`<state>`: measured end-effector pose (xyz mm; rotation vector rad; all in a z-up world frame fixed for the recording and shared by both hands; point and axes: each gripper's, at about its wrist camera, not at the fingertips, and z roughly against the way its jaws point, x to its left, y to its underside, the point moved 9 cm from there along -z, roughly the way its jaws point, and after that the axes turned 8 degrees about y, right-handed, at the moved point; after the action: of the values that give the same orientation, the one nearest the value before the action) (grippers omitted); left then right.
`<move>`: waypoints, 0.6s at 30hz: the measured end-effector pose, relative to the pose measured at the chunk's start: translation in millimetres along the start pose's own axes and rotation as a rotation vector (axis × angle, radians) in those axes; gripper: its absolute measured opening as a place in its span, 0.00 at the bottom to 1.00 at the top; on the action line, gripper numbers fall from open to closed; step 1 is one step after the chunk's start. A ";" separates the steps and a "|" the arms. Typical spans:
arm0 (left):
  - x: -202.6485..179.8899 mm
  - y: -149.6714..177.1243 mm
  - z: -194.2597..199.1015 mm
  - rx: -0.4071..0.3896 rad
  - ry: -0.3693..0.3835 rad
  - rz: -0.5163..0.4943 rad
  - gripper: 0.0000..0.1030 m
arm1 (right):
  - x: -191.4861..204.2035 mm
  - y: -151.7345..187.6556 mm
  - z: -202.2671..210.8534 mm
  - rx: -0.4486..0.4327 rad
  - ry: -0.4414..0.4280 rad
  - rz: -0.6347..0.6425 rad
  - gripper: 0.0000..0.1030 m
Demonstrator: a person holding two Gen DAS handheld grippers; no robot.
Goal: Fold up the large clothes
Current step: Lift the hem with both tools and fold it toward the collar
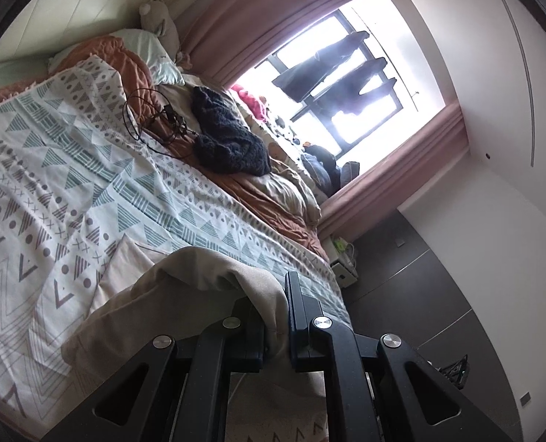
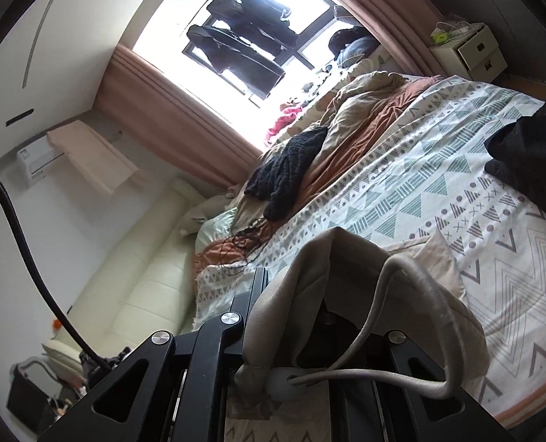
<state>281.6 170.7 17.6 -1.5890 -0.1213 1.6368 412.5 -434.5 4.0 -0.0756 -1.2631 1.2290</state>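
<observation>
A beige garment (image 1: 184,280) lies on the patterned bedspread (image 1: 70,169) and rises into my left gripper (image 1: 273,313), which is shut on a fold of it above the bed edge. In the right wrist view the same beige garment (image 2: 332,269) drapes over my right gripper (image 2: 284,316), which is shut on it near the waistband. Its drawstring (image 2: 383,316) loops over the right side and hides the right finger. The rest of the garment (image 2: 435,258) trails onto the bedspread (image 2: 457,191).
A dark knitted garment (image 1: 228,136) and a tangle of black cable (image 1: 151,118) lie on the rumpled orange and beige duvet (image 1: 273,191) near the window. Pillows and a plush toy (image 1: 158,18) sit at the headboard. A white drawer unit (image 2: 475,51) stands beside the bed. A black garment (image 2: 531,147) lies at the bed's right.
</observation>
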 end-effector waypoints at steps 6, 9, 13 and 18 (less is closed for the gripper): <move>31.2 -14.2 -49.1 0.031 -0.041 0.026 0.09 | -15.3 -13.8 -42.5 0.028 0.044 -0.020 0.12; 49.8 -18.3 -70.1 0.045 -0.062 0.046 0.09 | -23.1 -17.7 -65.0 0.043 0.069 -0.022 0.12; 76.1 -22.1 -98.3 0.071 -0.102 0.061 0.09 | -37.1 -21.6 -94.1 0.066 0.094 -0.038 0.12; 111.5 -21.2 -135.7 0.104 -0.141 0.089 0.09 | -60.5 -17.8 -133.1 0.102 0.151 -0.048 0.12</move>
<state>425.3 188.9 -83.8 -1.4180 -0.0385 1.7954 533.8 -412.0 -76.5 -0.0625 -1.0650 1.2215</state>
